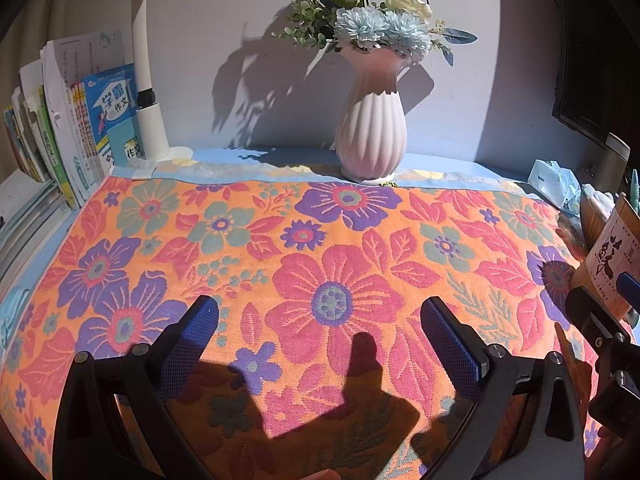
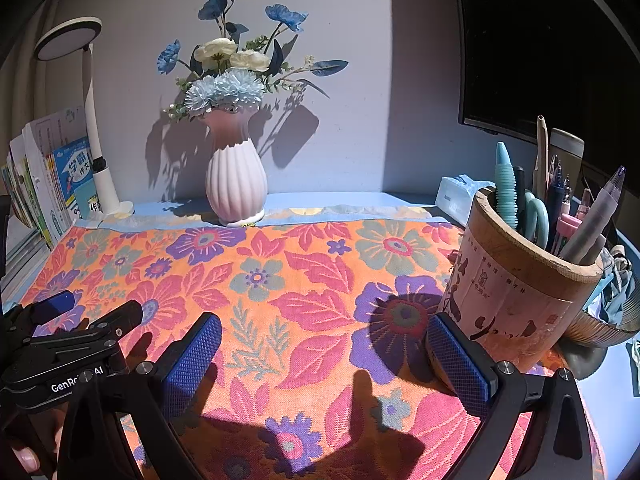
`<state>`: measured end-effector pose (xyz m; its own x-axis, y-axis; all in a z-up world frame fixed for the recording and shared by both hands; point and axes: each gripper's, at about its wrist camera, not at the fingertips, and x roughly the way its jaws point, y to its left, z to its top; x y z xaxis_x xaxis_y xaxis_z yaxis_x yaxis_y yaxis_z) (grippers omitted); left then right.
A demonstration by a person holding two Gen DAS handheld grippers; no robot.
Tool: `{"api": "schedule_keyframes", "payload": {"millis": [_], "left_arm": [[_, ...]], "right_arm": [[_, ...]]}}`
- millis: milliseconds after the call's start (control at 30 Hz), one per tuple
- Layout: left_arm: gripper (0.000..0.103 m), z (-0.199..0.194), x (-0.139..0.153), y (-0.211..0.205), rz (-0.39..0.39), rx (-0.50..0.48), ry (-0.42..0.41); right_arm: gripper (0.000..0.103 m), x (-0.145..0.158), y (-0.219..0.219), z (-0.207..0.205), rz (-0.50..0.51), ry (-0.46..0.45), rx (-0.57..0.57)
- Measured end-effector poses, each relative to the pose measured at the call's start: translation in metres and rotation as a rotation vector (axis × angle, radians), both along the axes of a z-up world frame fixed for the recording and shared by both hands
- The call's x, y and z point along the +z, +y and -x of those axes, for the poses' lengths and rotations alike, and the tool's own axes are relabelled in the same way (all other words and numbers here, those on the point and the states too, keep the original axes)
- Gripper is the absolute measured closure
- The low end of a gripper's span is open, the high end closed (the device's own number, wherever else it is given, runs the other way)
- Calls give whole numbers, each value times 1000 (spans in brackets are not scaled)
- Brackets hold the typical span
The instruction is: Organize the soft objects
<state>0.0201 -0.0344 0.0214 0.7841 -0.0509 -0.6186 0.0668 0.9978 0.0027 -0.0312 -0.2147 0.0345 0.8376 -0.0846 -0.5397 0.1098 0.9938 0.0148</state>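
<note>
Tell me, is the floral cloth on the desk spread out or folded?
Spread out. The floral cloth lies flat across the desk, from the books to the pen holder, with no fold visible.

Right tongs wide open over floral cloth (pen holder touching right pad), vase at back.

Left tool: blue-padded fingers spread wide, nothing between, filling lower frame of own view. Right tool: fingers likewise wide apart, empty. Each tool shows at other view's side edge. Thumb visible, lower left corner.
</note>
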Motion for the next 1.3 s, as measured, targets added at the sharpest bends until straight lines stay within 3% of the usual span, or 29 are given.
{"api": "schedule_keyframes", "payload": {"millis": [1000,1300], "left_arm": [[2,-1,-1,1,7,4,13],[2,1,3,10,34,30,-21]], "right_arm": [[0,-2,3,0,5,6,5],[0,-3,1,-2,11,9,17]]}}
